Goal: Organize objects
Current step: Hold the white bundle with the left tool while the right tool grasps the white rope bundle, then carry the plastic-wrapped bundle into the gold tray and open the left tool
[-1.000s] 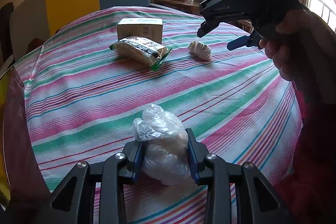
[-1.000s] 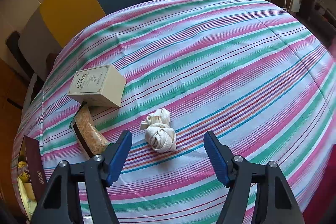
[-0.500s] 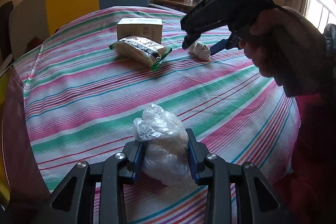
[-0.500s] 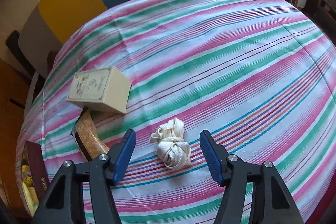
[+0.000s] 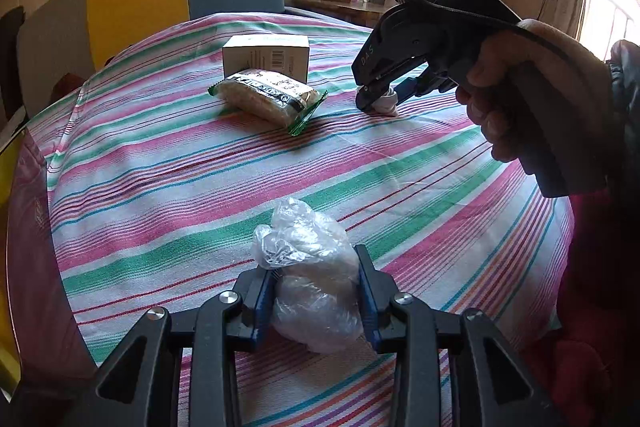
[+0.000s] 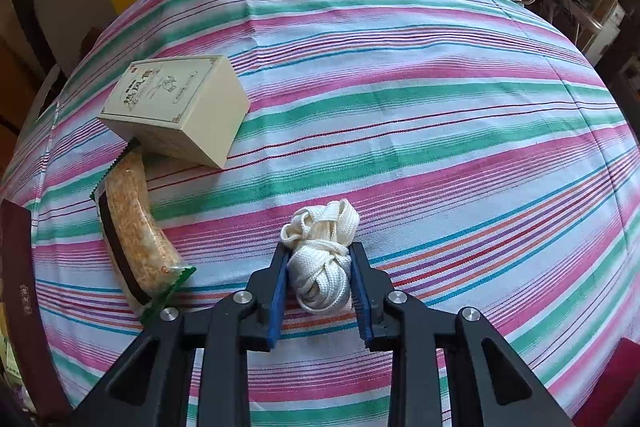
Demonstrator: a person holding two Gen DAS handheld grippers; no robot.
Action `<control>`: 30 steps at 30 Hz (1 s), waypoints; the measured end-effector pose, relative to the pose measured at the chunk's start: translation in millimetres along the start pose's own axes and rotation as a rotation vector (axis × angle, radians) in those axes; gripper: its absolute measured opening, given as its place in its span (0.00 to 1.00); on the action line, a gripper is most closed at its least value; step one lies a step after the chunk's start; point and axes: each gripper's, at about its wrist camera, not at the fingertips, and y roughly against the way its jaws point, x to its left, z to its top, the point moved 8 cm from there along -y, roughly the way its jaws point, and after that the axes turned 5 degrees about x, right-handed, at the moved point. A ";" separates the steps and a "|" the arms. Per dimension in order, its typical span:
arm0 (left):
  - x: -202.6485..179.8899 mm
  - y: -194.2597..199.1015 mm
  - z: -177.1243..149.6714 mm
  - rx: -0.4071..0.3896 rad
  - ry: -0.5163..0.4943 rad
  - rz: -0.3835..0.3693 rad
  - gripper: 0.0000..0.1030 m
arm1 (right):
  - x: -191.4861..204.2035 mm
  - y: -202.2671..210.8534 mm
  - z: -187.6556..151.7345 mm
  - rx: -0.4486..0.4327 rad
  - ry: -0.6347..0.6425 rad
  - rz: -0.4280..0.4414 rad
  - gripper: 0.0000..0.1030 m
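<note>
A striped cloth (image 6: 400, 75) in pink, green and white covers the whole surface, which carries every loose item. Toward its far left side sits a cream box (image 6: 176, 111), and the snack packet (image 6: 132, 227) lies just in front of it, one end touching the box's base. Near the front edge, the left gripper (image 5: 316, 295) is clamped on a crumpled clear plastic bag (image 5: 308, 267), the blue pads pressing into both its sides while the bag rests on the cloth. Farther across, the person's right hand (image 5: 532, 99) tilts the right gripper (image 6: 318, 279) steeply down; its jaws are closing around a small bundle of white woven cord (image 6: 320, 259), pads against its sides.
</note>
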 end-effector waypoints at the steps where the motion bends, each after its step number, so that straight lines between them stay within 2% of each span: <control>1: 0.0 0.0 -0.1 0.000 0.000 0.000 0.35 | 0.2 -0.1 0.0 -0.002 0.003 0.000 0.29; 4: -0.9 1.5 -1.2 -0.001 -0.005 0.006 0.35 | -0.4 -0.3 -0.5 -0.003 -0.002 0.003 0.29; 9: -1.4 1.9 -1.9 0.002 -0.014 0.009 0.35 | 7.5 -0.5 -2.4 -0.026 0.085 -0.068 0.30; 16: 0.2 5.9 -2.8 0.039 -0.017 0.005 0.34 | 11.5 -1.6 -5.5 -0.030 0.098 -0.084 0.29; 17: 1.3 9.9 -1.8 0.053 -0.003 0.005 0.33 | 12.5 -1.3 -6.3 -0.032 0.100 -0.083 0.29; 21: 0.1 36.4 8.4 0.000 -0.001 -0.024 0.33 | 19.5 0.7 -9.7 -0.044 0.123 -0.096 0.29; 30: 22.2 73.6 -3.9 0.015 0.111 -0.059 0.33 | 16.1 5.7 -12.8 -0.060 0.143 -0.115 0.29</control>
